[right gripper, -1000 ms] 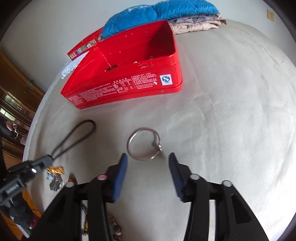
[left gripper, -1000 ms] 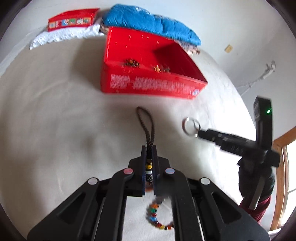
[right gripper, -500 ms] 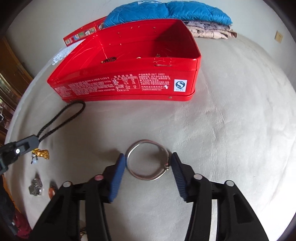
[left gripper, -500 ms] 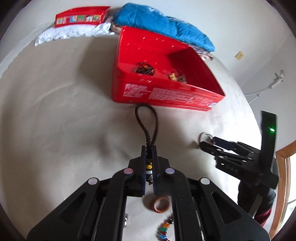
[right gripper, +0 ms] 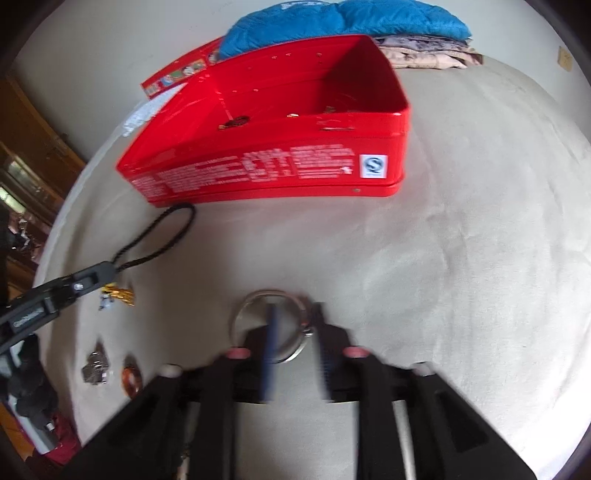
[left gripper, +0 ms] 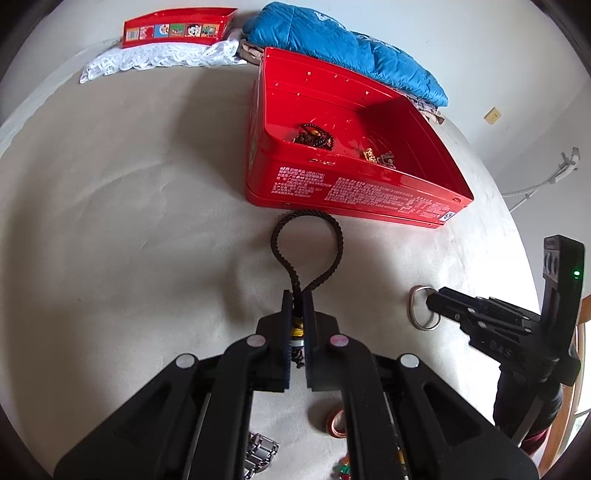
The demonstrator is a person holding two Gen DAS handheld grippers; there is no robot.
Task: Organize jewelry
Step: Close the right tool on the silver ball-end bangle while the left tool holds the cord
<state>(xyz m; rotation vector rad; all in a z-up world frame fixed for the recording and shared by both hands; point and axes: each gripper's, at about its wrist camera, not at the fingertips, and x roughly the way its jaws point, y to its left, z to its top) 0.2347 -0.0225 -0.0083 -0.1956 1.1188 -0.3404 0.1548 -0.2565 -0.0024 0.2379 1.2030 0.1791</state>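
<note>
My left gripper (left gripper: 298, 306) is shut on a black braided cord (left gripper: 306, 251) with a beaded charm; the cord's loop lies on the beige cloth just in front of the red tin box (left gripper: 354, 184). The box holds a dark bead bracelet (left gripper: 314, 134) and a small gold piece (left gripper: 373, 155). My right gripper (right gripper: 295, 321) is closing on a silver bangle (right gripper: 258, 299): one finger is inside the ring, the other outside its right rim. In the left wrist view the bangle (left gripper: 417, 310) sits at the right gripper's tip (left gripper: 432, 301).
A copper ring (right gripper: 131, 376), a silver watch band (right gripper: 96, 367) and a gold charm (right gripper: 120, 293) lie on the cloth at left. A blue jacket (left gripper: 343, 48), white lace (left gripper: 162, 59) and a red lid (left gripper: 177, 29) lie behind the box.
Both grippers moved forward toward the red box. The right gripper's jaws narrowed from wide open to straddling the bangle's right rim. The left stays shut on the cord.
</note>
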